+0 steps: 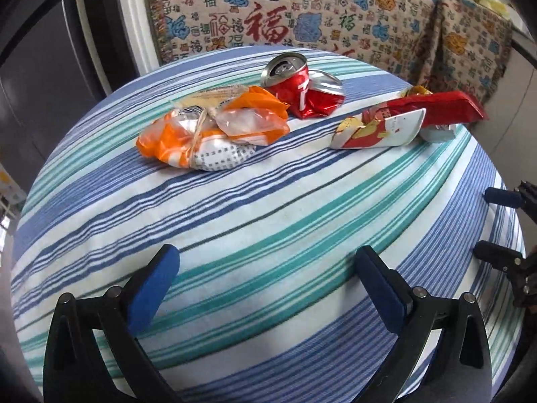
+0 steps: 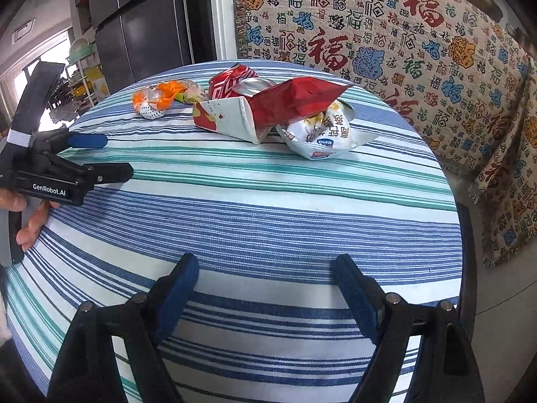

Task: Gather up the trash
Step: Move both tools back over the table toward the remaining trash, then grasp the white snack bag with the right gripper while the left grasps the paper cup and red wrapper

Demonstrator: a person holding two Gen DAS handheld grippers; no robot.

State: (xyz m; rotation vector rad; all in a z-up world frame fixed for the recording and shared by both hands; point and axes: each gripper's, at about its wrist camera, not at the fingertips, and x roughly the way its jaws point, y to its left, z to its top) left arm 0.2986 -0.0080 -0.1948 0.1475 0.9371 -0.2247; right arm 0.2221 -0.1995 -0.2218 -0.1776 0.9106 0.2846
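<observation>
Trash lies at the far side of a round table with a striped cloth (image 1: 268, 208). An orange and white wrapper bundle (image 1: 214, 131) lies left, also in the right wrist view (image 2: 157, 99). A crushed red can (image 1: 302, 89) lies behind it (image 2: 231, 82). A red and white carton (image 1: 379, 129) with a red bag (image 1: 439, 107) lies right (image 2: 231, 117). A white snack bag (image 2: 322, 132) lies beside the carton. My left gripper (image 1: 268, 268) is open and empty over the near table. My right gripper (image 2: 265, 278) is open and empty, well short of the trash.
A patterned blanket (image 2: 402, 33) covers a sofa behind the table. A dark refrigerator (image 2: 144, 23) stands at the back left. The left gripper and the hand holding it show at the left of the right wrist view (image 2: 114, 156).
</observation>
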